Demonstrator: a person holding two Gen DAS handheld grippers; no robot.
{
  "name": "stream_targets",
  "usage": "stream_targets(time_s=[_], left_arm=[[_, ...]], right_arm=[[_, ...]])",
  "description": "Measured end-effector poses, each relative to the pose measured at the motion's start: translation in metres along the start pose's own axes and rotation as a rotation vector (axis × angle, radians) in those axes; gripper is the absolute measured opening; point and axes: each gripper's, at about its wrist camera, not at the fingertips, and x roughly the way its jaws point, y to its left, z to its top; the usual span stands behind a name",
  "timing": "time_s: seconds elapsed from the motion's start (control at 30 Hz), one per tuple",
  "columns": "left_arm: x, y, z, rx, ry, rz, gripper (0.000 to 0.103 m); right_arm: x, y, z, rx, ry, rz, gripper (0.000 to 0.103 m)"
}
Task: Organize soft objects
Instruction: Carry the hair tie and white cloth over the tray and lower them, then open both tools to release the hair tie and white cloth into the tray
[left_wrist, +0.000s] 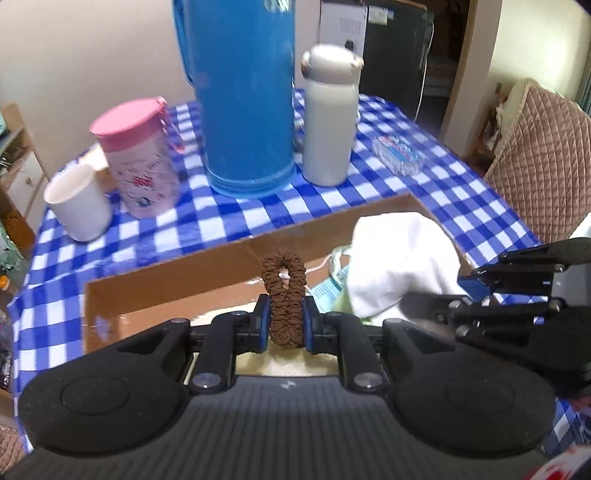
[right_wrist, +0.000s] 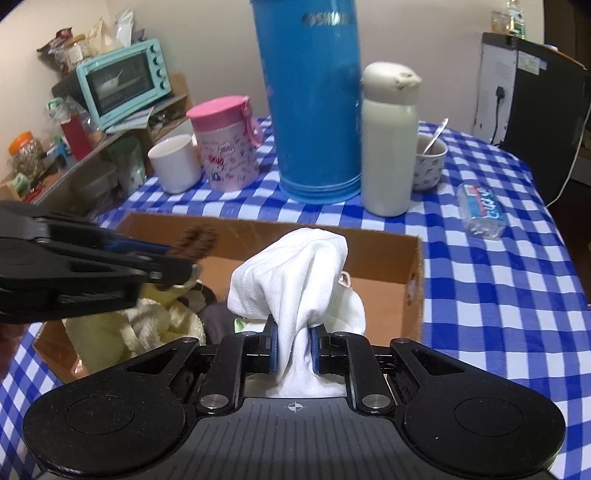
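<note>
left gripper (left_wrist: 284, 325) pinching brown scrunchie (left_wrist: 283, 295) | right gripper (right_wrist: 293, 350) clamping white cloth (right_wrist: 291, 273) | risking grippers colliding over cardboard box (right_wrist: 384, 254)

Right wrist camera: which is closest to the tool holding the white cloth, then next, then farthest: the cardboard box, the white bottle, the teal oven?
Counted from the right tool, which is shut on the white cloth:
1. Cardboard box, right under and around the cloth.
2. White bottle, behind the box, to the right.
3. Teal oven, far back left, off the table.
</note>
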Motion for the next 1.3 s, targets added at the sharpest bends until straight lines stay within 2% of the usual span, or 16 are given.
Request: stream_targets(time_s=[0.07,0.1,0.17,0.23,0.3,0.53,0.67,0.8,0.93,1.03,1.2,1.3], left_arm=[[0.01,0.0,0.0,-0.01,0.026,-0.004,0.02],[0.014,0.001,0.0,-0.022,0.036,-0.003,0.023],[0.018,0.003,0.0,-0.052,0.045,0.003,0.028],[0.016,0.006,0.0,-0.065,0.043,-0.018,0.037],[0.011,0.006,0.0,-0.063,0.028,-0.016,0.042],[-0.031,0.019,-0.007,-0.13,-0.054,-0.031,0.044],[-0.062,0.031,-0.027,-0.174,-0.093,-0.022,0.044],[-0.084,0.045,-0.055,-0.216,-0.098,0.019,0.043],[-0.095,0.059,-0.08,-0.236,-0.084,0.102,0.04],[-0.098,0.071,-0.094,-0.273,-0.068,0.133,0.04],[-0.094,0.089,-0.104,-0.318,-0.068,0.163,0.039],[-0.084,0.09,-0.099,-0.303,-0.076,0.168,0.032]], right_arm=[[0.005,0.0,-0.001,-0.006,0.016,0.01,0.016],[0.007,-0.001,-0.003,-0.001,0.024,0.009,0.02],[0.007,-0.003,-0.004,0.006,0.024,0.008,0.035],[0.004,-0.004,-0.004,0.008,0.011,0.011,0.06],[-0.001,-0.004,-0.004,0.009,-0.006,0.015,0.063],[-0.027,0.002,-0.001,0.012,-0.072,0.022,0.064],[-0.045,0.004,-0.007,0.025,-0.099,0.026,0.064],[-0.055,0.003,-0.018,0.069,-0.084,0.024,0.063],[-0.062,0.0,-0.028,0.105,-0.077,0.015,0.046],[-0.064,-0.001,-0.033,0.129,-0.071,0.008,0.039],[-0.067,-0.002,-0.037,0.149,-0.071,0.002,0.038],[-0.068,0.0,-0.036,0.148,-0.076,-0.001,0.038]])
